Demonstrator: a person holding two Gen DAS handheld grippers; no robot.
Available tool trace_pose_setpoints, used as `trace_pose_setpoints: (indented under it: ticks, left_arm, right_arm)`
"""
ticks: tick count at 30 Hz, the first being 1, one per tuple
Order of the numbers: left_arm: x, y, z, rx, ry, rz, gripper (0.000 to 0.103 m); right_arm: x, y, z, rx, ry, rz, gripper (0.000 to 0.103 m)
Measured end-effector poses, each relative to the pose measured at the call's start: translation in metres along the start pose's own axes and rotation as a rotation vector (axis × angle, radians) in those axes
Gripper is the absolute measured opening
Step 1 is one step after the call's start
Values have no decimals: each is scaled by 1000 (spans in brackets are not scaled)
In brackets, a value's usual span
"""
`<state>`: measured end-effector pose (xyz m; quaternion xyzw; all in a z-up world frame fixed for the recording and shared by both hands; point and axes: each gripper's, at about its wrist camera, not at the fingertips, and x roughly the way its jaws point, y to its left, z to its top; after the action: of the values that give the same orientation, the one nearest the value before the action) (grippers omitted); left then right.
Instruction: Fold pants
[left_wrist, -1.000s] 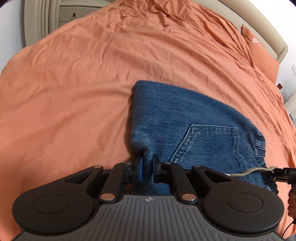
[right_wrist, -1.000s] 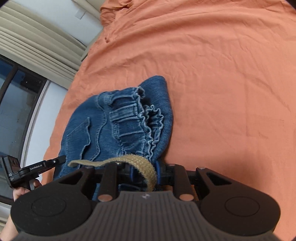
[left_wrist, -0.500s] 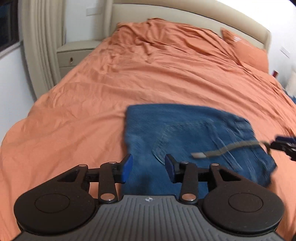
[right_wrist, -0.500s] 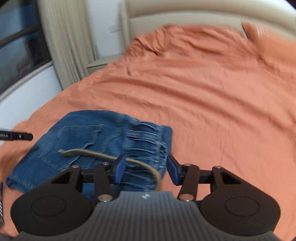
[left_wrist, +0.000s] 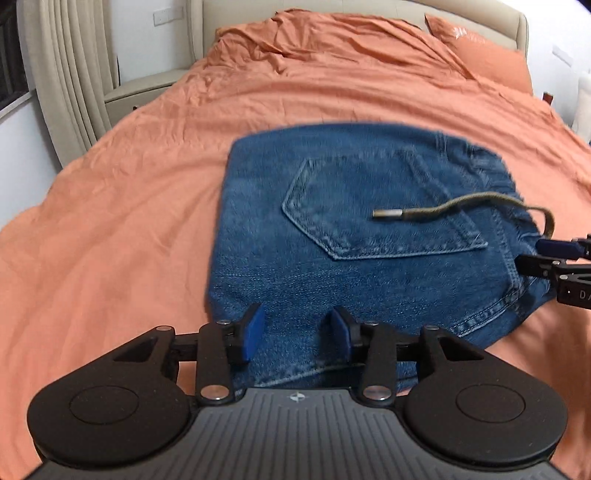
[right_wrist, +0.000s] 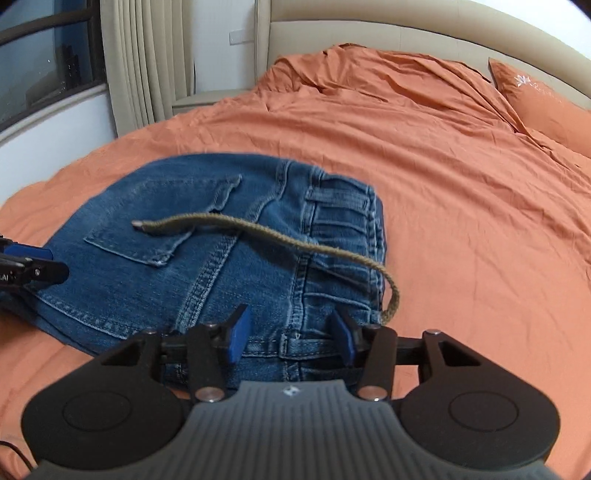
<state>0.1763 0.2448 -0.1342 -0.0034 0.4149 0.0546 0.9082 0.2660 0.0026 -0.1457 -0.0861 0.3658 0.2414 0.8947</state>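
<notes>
Even soft light, fisheye bending, slight blur

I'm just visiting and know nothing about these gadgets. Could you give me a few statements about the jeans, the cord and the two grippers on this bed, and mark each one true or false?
1. Both the left gripper and the right gripper are open and hold nothing. True.
2. The jeans hang in the air. False: they lie folded on the orange bedsheet.
3. A back pocket faces up. True.
4. The drawstring is tucked inside the waistband. False: it lies loose across the denim.
5. The bedsheet is white. False: it is orange.
</notes>
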Motion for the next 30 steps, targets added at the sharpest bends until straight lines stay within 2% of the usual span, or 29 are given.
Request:
trace_pose_setpoints:
  ticks: [4, 8, 11, 14, 18, 20, 21, 26, 30]
  left_arm:
    - [2, 3, -2, -1, -13, -9, 50]
    - [-9, 4, 7, 42, -8, -21, 50]
    - [-33, 4, 18, 89, -33, 17, 51]
    - [-73, 6, 25, 128, -111, 49, 60]
    - [-130, 7, 31, 128, -190, 68, 61]
    - [-159, 5, 29, 120, -246, 84, 64]
    - [-175, 3, 25, 114, -272, 92, 69]
    - [-231, -13, 13, 96, -339, 162, 73]
    - [-266, -37, -2, 63, -353, 126, 88]
  right_arm:
    - [4, 4, -4, -34, -11, -16, 46]
    - [5, -3, 11, 8, 39, 6, 47]
    - [-8, -5, 25, 23, 51, 17, 49]
    - [-41, -6, 36, 33, 12, 22, 60]
    - [-95, -2, 46, 23, -49, 7, 63]
    - [-125, 0, 46, 30, -86, 6, 77]
    - [-140, 1, 45, 31, -108, 9, 78]
    - [-207, 11, 35, 28, -192, -3, 81]
    - [-247, 23, 18, 46, -245, -25, 81]
